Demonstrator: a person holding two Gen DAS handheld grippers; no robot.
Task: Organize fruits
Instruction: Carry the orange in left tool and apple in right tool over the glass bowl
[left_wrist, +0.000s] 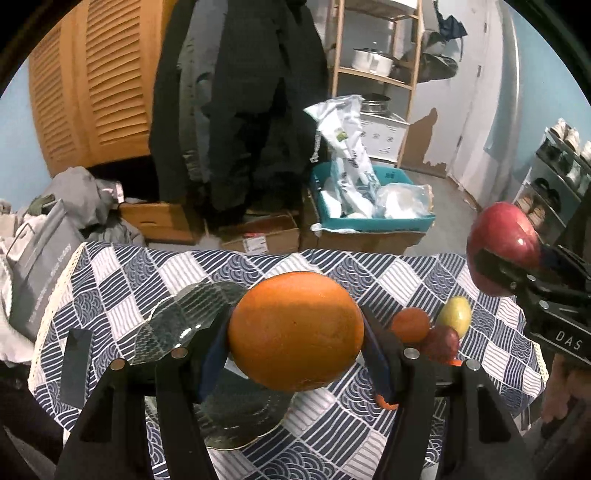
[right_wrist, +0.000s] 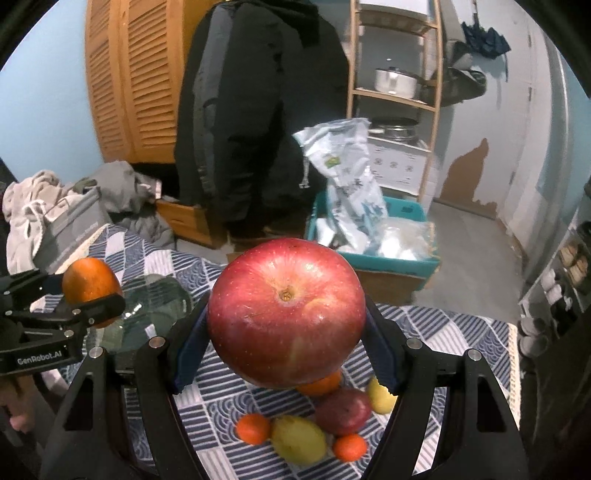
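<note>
Glossy red apple (right_wrist: 286, 314), dimpled matt orange (left_wrist: 295, 330), clear glass plate (left_wrist: 184, 317)

Fruit pile (right_wrist: 314, 421) right of glass plate (right_wrist: 155, 306)

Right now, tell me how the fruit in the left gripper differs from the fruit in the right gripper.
The left gripper holds an orange: matte, uniformly orange skin. The right gripper holds a red apple: glossy, with pale streaks and a stem dimple facing the camera. The orange hangs over the glass plate; the apple hangs over the loose fruit pile. Both are round, clamped between the fingers, lifted off the table.
</note>
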